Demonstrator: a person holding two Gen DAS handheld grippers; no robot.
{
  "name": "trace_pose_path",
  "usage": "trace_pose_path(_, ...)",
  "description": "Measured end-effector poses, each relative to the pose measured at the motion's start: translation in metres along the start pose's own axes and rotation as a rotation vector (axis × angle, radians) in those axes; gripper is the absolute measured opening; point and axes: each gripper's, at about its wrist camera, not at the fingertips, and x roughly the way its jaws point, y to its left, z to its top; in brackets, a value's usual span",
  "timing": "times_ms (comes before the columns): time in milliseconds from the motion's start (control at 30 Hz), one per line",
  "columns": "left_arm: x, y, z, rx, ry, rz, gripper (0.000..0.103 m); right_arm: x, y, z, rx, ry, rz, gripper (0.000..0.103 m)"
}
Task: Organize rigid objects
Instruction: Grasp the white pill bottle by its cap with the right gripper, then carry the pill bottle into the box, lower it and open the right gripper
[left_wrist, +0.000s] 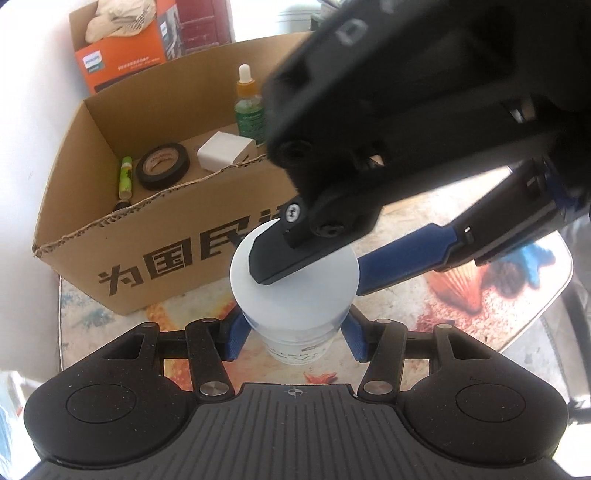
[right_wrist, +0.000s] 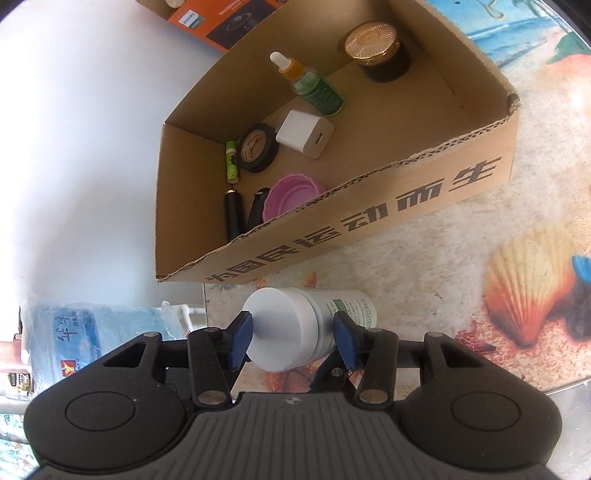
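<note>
While the white plastic screw-cap bottle (left_wrist: 295, 284) stands on the shell-printed table (left_wrist: 480, 295) just in front of the open brown cardboard box (left_wrist: 173, 236), both tools crowd around it. Starting at the left of the box floor, a small green tube (right_wrist: 232, 162) lies beside a black roll of tape (right_wrist: 258, 147); next come a white square charger block (right_wrist: 304, 133), a green dropper bottle with a white tip (right_wrist: 314, 88) and, at the far right, a dark jar with a gold lid (right_wrist: 378, 51). A pink scalloped lid (right_wrist: 293, 195) lies against the near wall.

The left gripper (left_wrist: 295, 332) sits low, fingers either side of the bottle's body; its blue pads look close to the sides, but I cannot tell whether they are clamped or just near. The right gripper (right_wrist: 291, 339) comes in from above and to the right, tilted steeply down, with its jaws spread around the cap and a clear gap at the right pad (right_wrist: 345, 341).

The risk, I judge, is in the two tools working one small bottle: if the right fingers close off-centre on the smooth cap, it could tip or skid towards the table edge. The upper tool also hides much of the bottle from the left camera, so a knock against the box wall while lifting would be easy to miss.
</note>
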Motion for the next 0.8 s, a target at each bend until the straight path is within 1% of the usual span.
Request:
trace_pose_path(233,-0.001,-0.008,0.007,-0.005,0.045,0.010,0.053,-0.005,-0.007,-0.001,0.006,-0.002,0.022,0.051)
trace_pose_path(400,-0.002,-0.007,0.015,-0.028,0.085,-0.011,0.053,-0.009,-0.015,0.000,0.060,0.019,0.037,0.051)
trace_pose_path(567,-0.008,-0.008,0.022,-0.024,0.100,-0.031,0.053,-0.019,-0.016,0.000,0.079,0.017,0.035,0.051)
trace_pose_path(800,-0.020,-0.010,0.026,-0.012,0.101,-0.054,0.053,-0.038,-0.013,-0.006,0.106,-0.021,0.033,0.051)
